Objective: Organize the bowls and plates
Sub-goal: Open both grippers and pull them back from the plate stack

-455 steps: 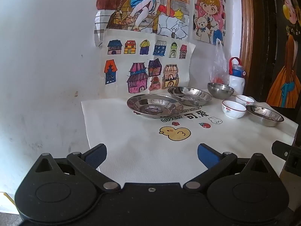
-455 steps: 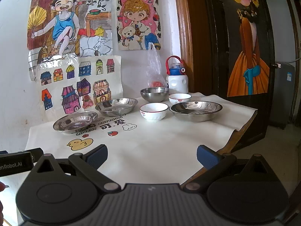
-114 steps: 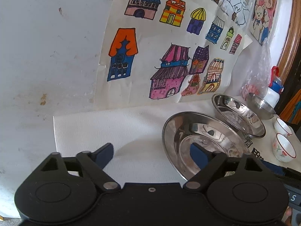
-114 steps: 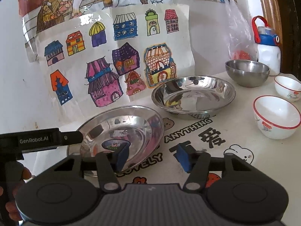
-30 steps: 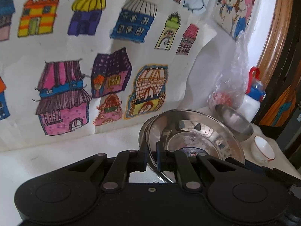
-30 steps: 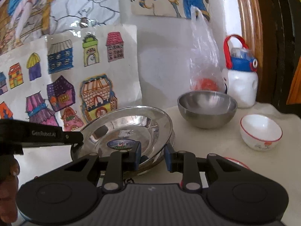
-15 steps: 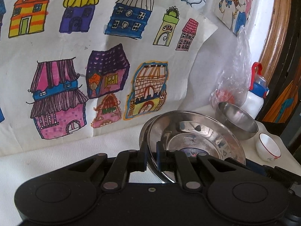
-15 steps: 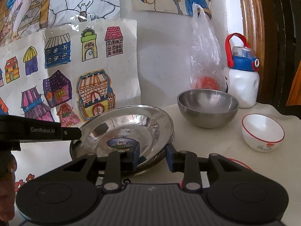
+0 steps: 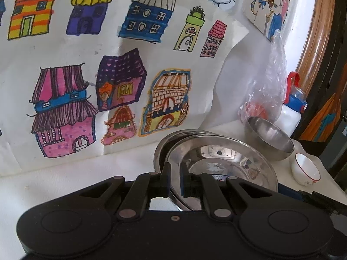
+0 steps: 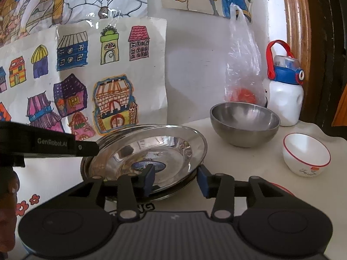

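Note:
A shiny steel plate point(image 9: 225, 162) sits nested in a second steel plate point(image 9: 160, 149) near the wall. My left gripper point(image 9: 174, 178) is shut on the top plate's left rim. In the right wrist view the top plate point(image 10: 151, 149) lies tilted over the lower plate point(image 10: 186, 181), and my right gripper point(image 10: 175, 179) is open, its fingers apart on either side of the plates' front rim. The left gripper's finger point(image 10: 86, 147) reaches in from the left. A steel bowl point(image 10: 245, 123) and a white red-rimmed bowl point(image 10: 305, 153) stand to the right.
A plastic bag point(image 10: 243, 65) and a white bottle with a blue and red lid point(image 10: 284, 91) stand at the back right by a wooden door frame point(image 10: 297, 21). Children's drawings point(image 10: 86, 65) cover the wall just behind the plates. A white printed cloth point(image 9: 65, 173) covers the table.
My right gripper has opened, letting go of the top plate's front rim. The top plate now rests on the lower plate. My left gripper still grips the rim.

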`<state>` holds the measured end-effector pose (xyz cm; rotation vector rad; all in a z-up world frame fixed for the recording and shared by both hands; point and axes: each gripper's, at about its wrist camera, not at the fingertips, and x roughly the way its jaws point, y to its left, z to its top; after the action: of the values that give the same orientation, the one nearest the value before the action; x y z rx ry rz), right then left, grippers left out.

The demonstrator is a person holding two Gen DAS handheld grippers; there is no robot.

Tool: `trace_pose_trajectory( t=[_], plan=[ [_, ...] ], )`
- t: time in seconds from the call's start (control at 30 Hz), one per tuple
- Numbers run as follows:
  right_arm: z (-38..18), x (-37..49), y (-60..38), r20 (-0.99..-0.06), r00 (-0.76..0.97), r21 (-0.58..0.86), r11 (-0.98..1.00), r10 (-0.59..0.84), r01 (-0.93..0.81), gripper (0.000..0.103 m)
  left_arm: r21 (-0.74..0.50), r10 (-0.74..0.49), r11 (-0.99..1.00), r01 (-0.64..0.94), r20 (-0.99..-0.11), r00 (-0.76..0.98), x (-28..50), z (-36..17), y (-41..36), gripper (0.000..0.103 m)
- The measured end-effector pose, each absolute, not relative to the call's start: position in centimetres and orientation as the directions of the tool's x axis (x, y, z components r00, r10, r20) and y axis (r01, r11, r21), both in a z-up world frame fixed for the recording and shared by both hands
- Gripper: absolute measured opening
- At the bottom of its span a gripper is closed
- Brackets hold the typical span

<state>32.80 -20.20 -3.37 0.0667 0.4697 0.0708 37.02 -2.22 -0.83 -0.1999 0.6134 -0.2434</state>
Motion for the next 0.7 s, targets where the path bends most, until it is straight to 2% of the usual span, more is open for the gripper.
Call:
trace_pose_trajectory(
  t=[0.6,0.7],
  plan=[
    [-2.2,31.2,-20.1,-0.404,0.911,0.075,0.996,0.076,-0.05,0.085,-0.28,-0.279,0.949,0.146,-0.523,0.806,35.7,0.2,-1.3,0.016],
    [-1.5,30.1,-20.4,-0.379,0.922,0.085,0.995,0.074,-0.045,0.09,-0.284,-0.276,0.948,0.142,-0.516,0.81,35.0,0.5,-1.0,0.021]
  ],
)
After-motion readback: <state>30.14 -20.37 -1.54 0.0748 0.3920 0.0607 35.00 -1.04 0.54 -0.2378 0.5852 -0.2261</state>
